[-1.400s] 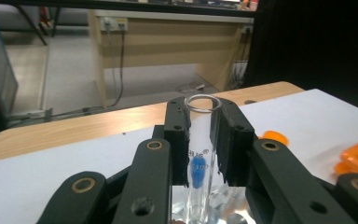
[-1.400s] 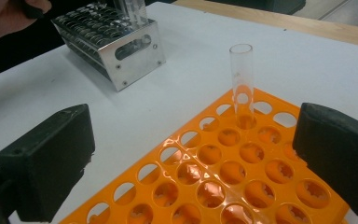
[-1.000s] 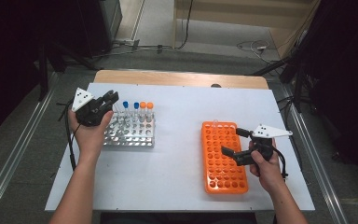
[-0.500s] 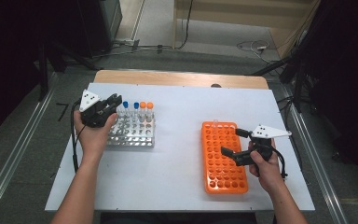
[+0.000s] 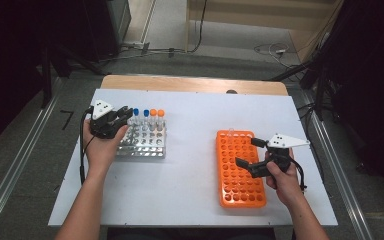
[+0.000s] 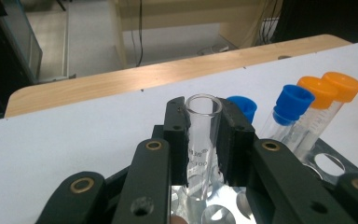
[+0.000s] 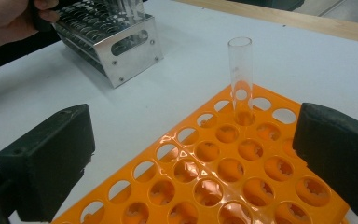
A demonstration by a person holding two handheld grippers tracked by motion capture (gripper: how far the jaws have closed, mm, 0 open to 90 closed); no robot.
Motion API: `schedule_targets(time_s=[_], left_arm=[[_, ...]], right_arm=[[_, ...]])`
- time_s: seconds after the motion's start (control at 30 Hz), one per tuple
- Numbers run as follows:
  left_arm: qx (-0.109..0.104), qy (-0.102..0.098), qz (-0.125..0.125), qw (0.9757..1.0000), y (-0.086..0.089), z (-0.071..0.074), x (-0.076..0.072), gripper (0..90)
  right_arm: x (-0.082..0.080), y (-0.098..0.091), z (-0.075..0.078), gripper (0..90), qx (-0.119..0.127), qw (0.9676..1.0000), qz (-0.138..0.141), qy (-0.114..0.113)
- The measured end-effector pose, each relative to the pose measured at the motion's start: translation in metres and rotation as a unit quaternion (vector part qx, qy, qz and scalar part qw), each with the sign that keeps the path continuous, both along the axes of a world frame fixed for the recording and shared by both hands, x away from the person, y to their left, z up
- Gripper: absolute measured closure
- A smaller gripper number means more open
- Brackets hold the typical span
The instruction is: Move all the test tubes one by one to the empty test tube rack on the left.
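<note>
Left gripper (image 6: 203, 140) shifted slightly over metal rack (image 5: 145, 142) since prev frame, jaws clamped on clear tube (image 6: 200, 140), right gripper (image 7: 196, 158) wide apart above orange rack (image 7: 223, 177).

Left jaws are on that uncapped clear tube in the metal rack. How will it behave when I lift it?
The clear tube looks like smooth, thin glass: probably slippery and fragile. Open-topped and seemingly empty, so likely light. Left gripper holds it near the rim; it may swing.
</note>
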State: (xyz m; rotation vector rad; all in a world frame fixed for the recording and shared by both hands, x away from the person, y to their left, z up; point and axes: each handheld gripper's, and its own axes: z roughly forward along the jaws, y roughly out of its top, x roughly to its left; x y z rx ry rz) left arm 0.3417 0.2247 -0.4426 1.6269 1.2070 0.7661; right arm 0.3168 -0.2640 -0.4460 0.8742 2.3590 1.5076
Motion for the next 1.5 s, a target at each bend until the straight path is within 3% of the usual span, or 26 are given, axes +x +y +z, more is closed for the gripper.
schedule_targets(time_s=[0.37,0.47,0.63,1.0,1.27,1.5], left_arm=[[-0.012,0.051,-0.008,0.9986,0.002,-0.003,0.003,72.3],[-0.019,0.048,-0.007,0.9986,0.003,-0.001,0.001,69.2],[-0.029,0.043,-0.006,0.9986,0.003,0.001,-0.005,53.4],[-0.074,0.025,-0.062,0.995,-0.003,0.007,-0.032,21.4],[-0.087,0.027,-0.101,0.9908,-0.021,0.008,-0.049,2.9],[-0.096,0.02,-0.133,0.9863,-0.035,0.012,-0.063,0.0]], right_arm=[[0.005,0.003,-0.003,0.0,-0.008,0.9999,-0.006,0.007],[0.005,0.005,-0.004,0.0,-0.008,0.9999,-0.006,0.01],[0.008,0.007,-0.005,0.0,-0.011,0.9998,-0.008,0.012],[0.018,0.017,-0.005,0.0,-0.021,0.9996,-0.017,0.009],[0.026,0.024,-0.007,15.3,-0.029,0.9979,-0.057,0.009],[0.035,0.029,-0.012,34.0,-0.045,0.9962,-0.072,0.019]])
